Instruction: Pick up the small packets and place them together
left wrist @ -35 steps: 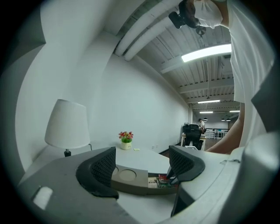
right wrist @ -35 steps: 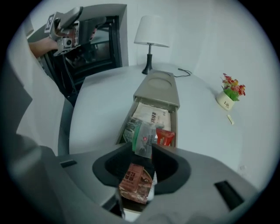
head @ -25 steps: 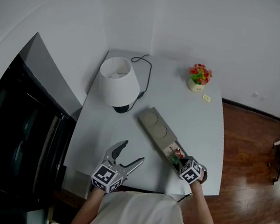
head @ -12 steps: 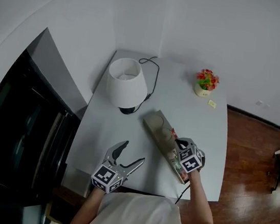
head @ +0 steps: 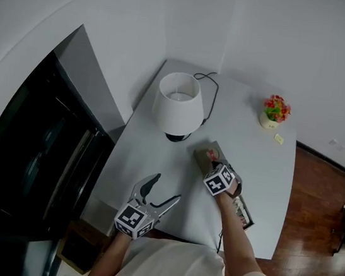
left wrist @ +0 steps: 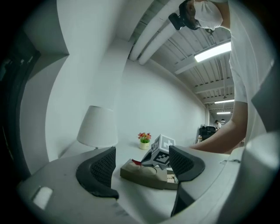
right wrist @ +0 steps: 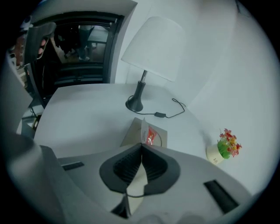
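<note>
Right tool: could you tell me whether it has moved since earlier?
Yes: the right tool moved along the tray from its near end towards the lamp.

Office (open ceiling, strip lights [left wrist: 213, 51]); white table [head: 157, 157], lamp [head: 178, 103].

- Left gripper [head: 165, 189]: pale grey shell, two curved jaws lined with black ribbed pads [left wrist: 101, 168].
- Right gripper [right wrist: 141, 149]: the same grey shell and black ribbed lining.
- Each gripper carries a white marker cube [head: 132, 219] printed with black squares.
- The person wears a cream short-sleeved shirt [head: 167, 268].
</note>
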The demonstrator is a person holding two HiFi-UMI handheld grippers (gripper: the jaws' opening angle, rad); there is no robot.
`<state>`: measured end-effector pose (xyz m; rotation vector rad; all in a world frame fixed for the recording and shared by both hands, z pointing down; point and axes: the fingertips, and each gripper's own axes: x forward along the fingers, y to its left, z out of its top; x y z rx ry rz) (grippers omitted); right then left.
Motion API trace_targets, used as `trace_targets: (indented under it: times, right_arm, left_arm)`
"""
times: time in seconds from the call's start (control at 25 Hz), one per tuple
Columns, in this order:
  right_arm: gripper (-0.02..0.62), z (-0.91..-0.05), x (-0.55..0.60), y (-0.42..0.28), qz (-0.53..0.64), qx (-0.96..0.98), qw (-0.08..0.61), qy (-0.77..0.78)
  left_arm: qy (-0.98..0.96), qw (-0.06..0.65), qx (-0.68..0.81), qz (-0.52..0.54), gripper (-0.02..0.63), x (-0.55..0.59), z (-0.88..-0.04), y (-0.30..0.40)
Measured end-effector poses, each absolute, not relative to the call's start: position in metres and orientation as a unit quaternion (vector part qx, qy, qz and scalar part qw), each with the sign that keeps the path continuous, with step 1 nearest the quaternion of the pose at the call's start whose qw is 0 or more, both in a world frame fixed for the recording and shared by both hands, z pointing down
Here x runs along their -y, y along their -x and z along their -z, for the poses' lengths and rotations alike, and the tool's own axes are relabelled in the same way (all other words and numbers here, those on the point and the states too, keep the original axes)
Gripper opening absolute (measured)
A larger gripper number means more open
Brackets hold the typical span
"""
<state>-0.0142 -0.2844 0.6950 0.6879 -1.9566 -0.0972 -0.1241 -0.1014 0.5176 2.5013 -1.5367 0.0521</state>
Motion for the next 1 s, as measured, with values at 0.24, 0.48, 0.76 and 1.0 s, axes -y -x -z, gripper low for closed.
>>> trace_targets:
  times: [0.24, 0.48, 0.76, 1.0]
  right_arm:
    - [0.002, -0.714, 0.298, 0.028, 0.007, 0.798, 0.529, -0.288]
    - [0.034, -0.726, 0.294, 0.037, -0.030, 0.806, 0.526, -0.270]
    - [0.045, -0.726, 0.295, 0.037, -0.051, 0.808, 0.515, -0.281]
    - [0.301, -0.718, 0.301, 0.038, -0.062, 0.812, 0.490, -0.310]
  left_arm:
    - [-0.830, 0.114, 0.545, -0.014, 0.370, 0.090, -0.524, 0.145]
    - [-0.822, 0.115, 0.558, -0.013, 0.370, 0.085, -0.525, 0.157]
    - [-0.818, 0.116, 0.564, -0.011, 0.368, 0.081, -0.523, 0.163]
    - [-0.823, 0.106, 0.557, -0.037, 0.351, 0.075, -0.526, 0.161]
